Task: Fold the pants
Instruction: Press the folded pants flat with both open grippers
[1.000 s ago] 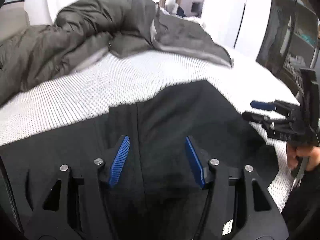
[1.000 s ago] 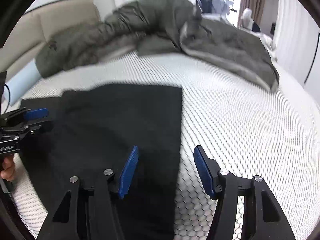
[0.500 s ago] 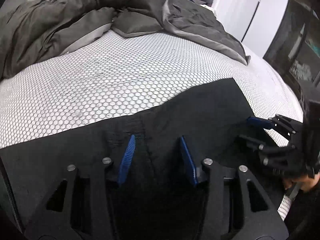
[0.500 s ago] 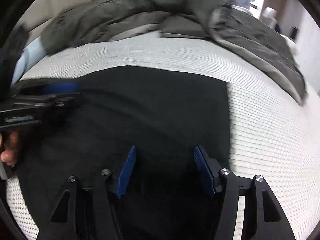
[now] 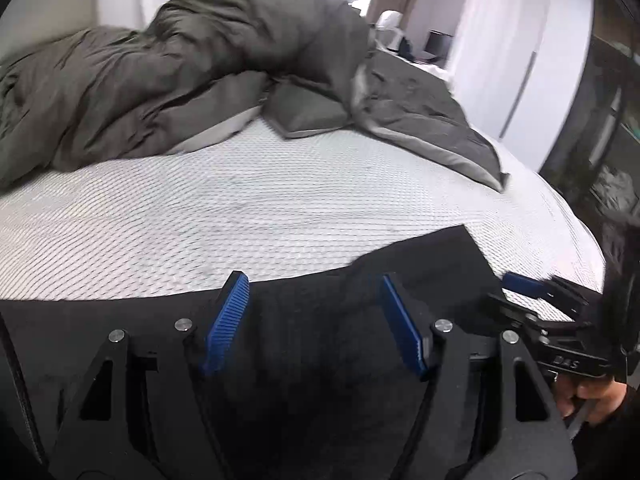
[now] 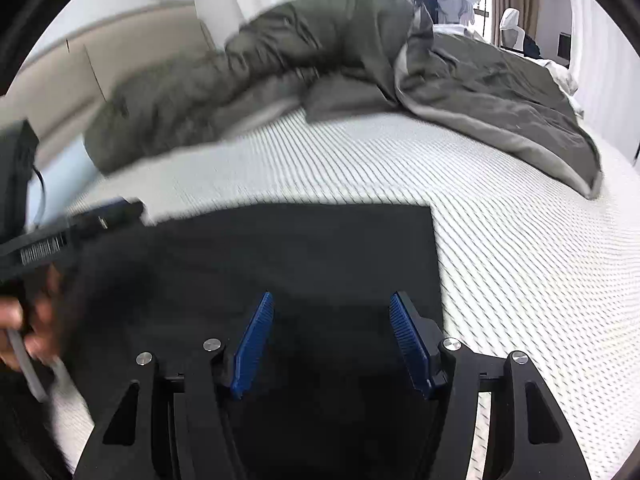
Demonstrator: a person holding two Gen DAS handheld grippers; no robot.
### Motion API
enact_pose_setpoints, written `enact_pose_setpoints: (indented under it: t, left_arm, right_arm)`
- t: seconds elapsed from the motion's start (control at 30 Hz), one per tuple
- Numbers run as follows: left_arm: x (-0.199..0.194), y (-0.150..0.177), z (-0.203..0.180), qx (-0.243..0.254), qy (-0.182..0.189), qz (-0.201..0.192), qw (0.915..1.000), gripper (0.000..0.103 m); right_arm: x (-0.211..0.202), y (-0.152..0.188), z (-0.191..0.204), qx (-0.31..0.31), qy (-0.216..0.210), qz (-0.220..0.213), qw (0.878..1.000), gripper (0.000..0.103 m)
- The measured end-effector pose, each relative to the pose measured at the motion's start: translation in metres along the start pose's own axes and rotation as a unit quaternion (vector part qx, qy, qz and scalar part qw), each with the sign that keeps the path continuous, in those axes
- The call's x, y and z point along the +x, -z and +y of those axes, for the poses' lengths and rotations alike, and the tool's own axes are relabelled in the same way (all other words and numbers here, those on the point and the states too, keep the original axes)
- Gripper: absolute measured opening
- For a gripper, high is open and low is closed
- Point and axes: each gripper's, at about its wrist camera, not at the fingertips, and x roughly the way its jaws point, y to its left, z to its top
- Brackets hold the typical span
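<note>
Black pants (image 6: 304,256) lie flat on the white mattress (image 6: 520,264), already folded into a rough rectangle w/ a clean right edge; grey duvet (image 6: 320,64) bunched well behind. Left claw (image 5: 312,320) released, jaws apart over the cloth's far edge, nothing in it; right claw (image 6: 332,340) likewise released, hovering over the near right part. Judged step: take the next fold. To do it well: pinch all layers at matching pts on one edge; lift both sides level; carry over & align edges before letting go; don't drag, or the under-layers will shift.
</note>
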Motion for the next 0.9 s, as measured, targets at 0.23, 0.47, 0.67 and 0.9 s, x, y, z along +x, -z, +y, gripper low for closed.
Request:
enact_pose_setpoints:
  t: [0.23,0.47,0.67,0.9]
  left_arm:
    - [0.055,0.016,-0.017,0.034,-0.015,0.073,0.9967,0.029]
    - [0.052,0.015,0.0,-0.003,-0.006,0.066,0.9978,0.024]
    - [0.003,0.019,-0.012,0.027,-0.015,0.022,0.9993,0.027]
    - [-0.021,0.072,-0.053,0.098,0.027,0.065,0.9927,0.051]
  right_arm:
    - [0.036,-0.009,0.017,0.016,-0.014,0.024,0.999,0.062]
    - [0.043,-0.002,-0.003,0.003,0.097,0.042,0.994,0.062]
    - [-0.004,0.011,-0.026,0.023,0.086,0.03,0.996,0.062]
    - [-0.041,0.047,0.009,-0.03,-0.018,0.027,0.999,0.067]
